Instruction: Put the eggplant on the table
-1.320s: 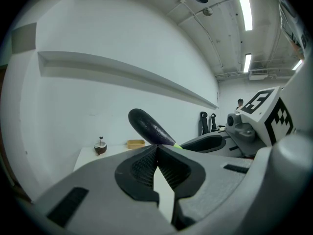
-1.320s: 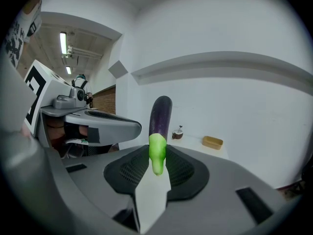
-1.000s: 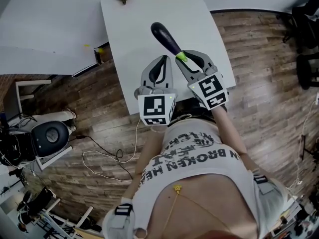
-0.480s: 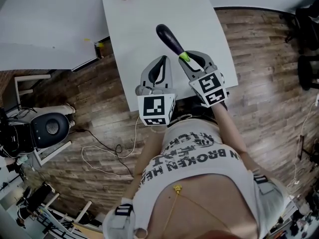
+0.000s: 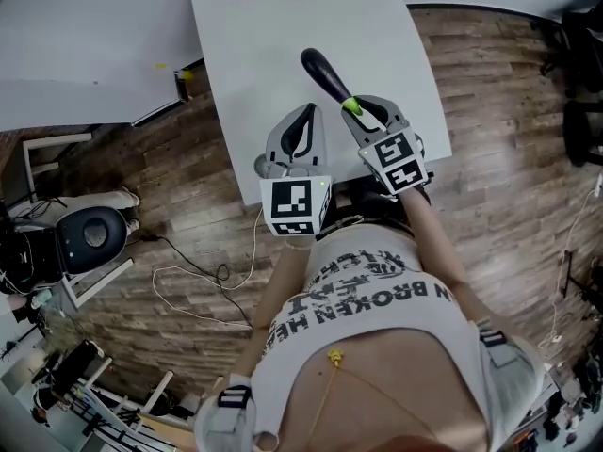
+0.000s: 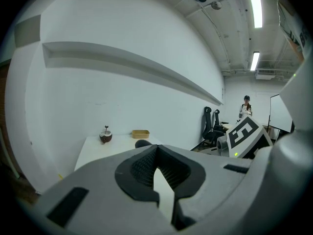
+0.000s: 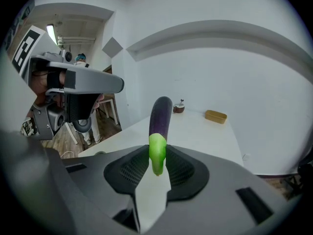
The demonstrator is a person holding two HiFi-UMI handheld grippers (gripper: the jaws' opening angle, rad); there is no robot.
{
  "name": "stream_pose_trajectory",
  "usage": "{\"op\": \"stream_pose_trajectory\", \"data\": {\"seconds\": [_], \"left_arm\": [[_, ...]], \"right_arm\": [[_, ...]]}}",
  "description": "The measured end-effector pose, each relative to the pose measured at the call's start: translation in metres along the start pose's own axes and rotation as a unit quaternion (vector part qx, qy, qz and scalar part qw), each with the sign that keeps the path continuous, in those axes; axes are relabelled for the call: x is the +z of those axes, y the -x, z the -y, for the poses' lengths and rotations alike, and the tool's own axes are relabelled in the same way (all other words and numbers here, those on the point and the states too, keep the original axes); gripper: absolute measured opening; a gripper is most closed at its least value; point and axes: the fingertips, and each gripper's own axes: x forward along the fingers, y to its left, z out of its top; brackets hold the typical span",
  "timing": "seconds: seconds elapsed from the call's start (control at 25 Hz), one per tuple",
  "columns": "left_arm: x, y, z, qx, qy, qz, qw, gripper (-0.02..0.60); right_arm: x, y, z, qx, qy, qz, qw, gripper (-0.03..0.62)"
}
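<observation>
While right tongs tilt down over table, pinching eggplant (green stem end), left tongs closed, level.

1. The table lies bare across its middle and left edge
2. A small bowl and a tan box stand along its far edge
3. The eggplant juts out above the near right part
</observation>
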Motion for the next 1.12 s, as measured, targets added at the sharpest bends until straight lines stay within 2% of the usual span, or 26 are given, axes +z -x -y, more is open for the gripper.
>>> {"op": "stream_pose_trajectory", "data": {"seconds": [0.32,1.12], "left_arm": [[-0.010,-0.005,-0.002,-0.005,0.006,-0.010,0.9999,-0.012],[-0.021,-0.006,-0.012,0.008,0.011,-0.025,0.9996,-0.012]], "right_arm": [[-0.024,-0.017,-0.001,0.011,0.002,-0.034,0.999,0.106],[-0.080,-0.046,0.008,0.018,-0.003,-0.099,0.995,0.106]]}}
